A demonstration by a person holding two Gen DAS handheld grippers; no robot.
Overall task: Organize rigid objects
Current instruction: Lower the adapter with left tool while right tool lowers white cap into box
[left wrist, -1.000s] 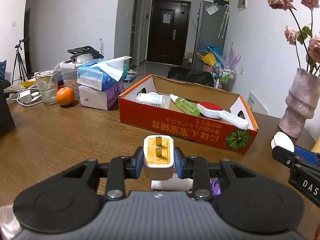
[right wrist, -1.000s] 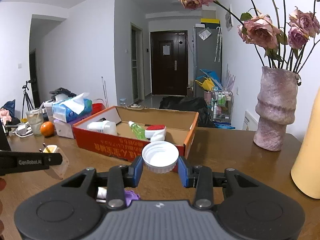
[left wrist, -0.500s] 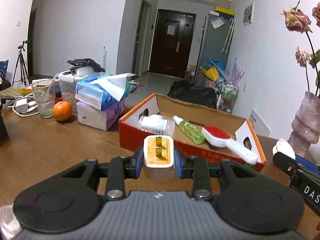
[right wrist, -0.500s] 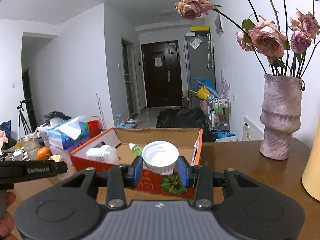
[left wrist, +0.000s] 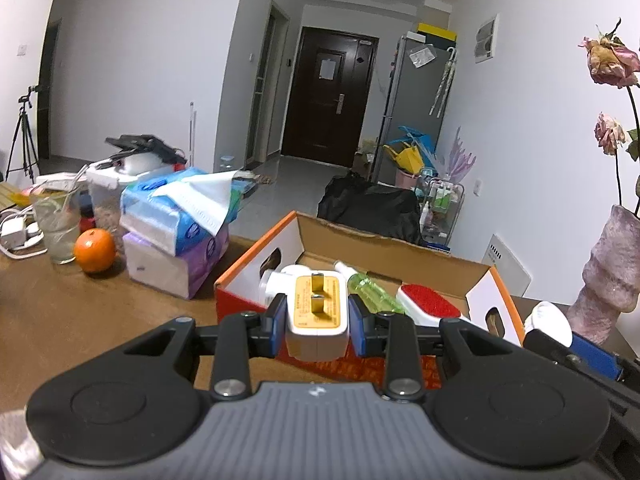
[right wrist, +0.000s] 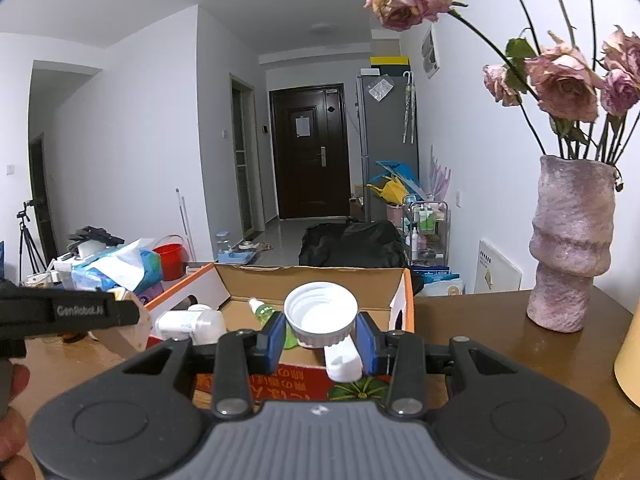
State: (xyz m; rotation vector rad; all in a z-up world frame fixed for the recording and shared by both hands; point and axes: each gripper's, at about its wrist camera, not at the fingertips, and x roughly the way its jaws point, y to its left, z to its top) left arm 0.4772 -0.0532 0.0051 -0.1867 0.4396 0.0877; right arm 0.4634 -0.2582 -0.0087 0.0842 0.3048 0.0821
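My left gripper is shut on a white plug adapter with an orange face, held in the air before the near wall of the orange cardboard box. My right gripper is shut on a white bottle cap, held above the box's near edge. Inside the box lie a white bottle, a green spray bottle and a red-and-white brush. The right gripper with its cap also shows at the right of the left wrist view.
A wooden table holds stacked tissue packs, an orange, a glass and chargers at the left. A pink vase with dried roses stands at the right. A yellow object is at the far right edge.
Both grippers have risen and moved forward toward the box with the adapter and the cap still held; the box now sits closer and lower in both views.
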